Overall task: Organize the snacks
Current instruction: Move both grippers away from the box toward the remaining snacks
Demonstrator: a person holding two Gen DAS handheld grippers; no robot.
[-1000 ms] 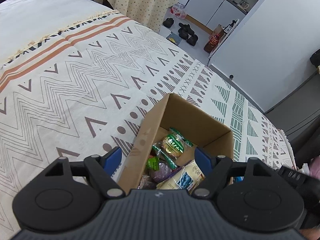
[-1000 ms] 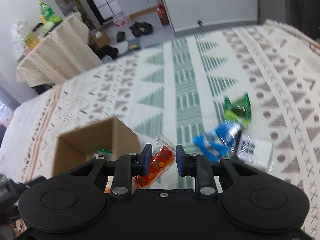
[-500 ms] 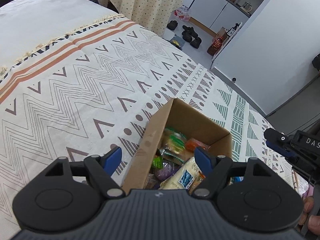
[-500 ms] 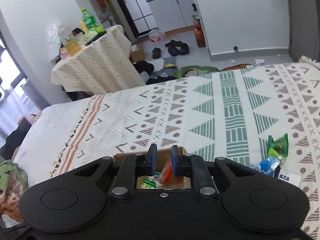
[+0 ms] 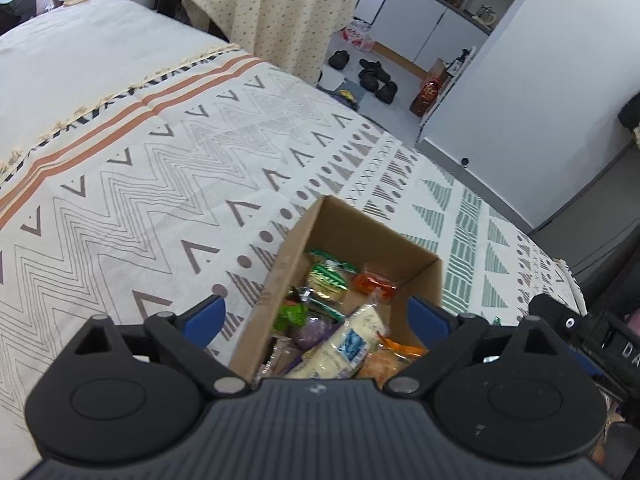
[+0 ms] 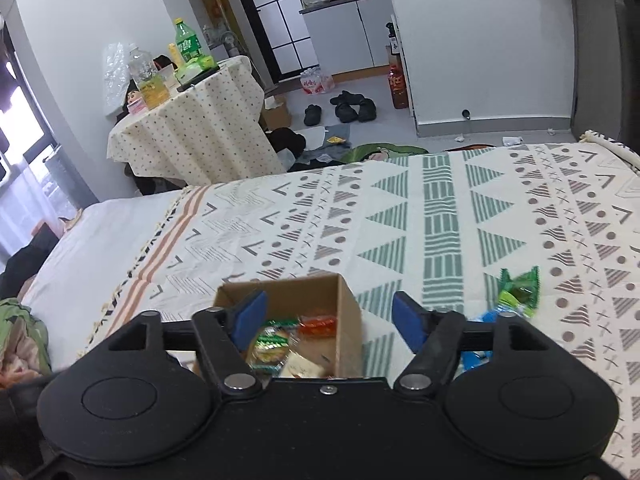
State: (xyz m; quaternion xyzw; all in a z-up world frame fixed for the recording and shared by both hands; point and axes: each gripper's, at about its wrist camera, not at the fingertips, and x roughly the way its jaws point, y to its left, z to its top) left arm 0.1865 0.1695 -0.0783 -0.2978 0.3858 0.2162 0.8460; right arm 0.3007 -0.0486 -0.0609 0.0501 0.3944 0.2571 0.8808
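Mostly packed: several snacks, an orange packet (image 5: 374,283) among them, lying in the box (image 5: 308,232) on the bed (image 6: 440,216), green (image 6: 519,288) and blue (image 6: 476,358) packets left outside beside it, both grippers, left (image 5: 316,314) and right (image 6: 328,318), spread wide and empty.

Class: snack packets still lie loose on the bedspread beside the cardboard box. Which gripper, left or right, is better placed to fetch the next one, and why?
Probably the right gripper: it is open and empty, and the green packet and blue packet lie near its right side. The left gripper faces the cardboard box.
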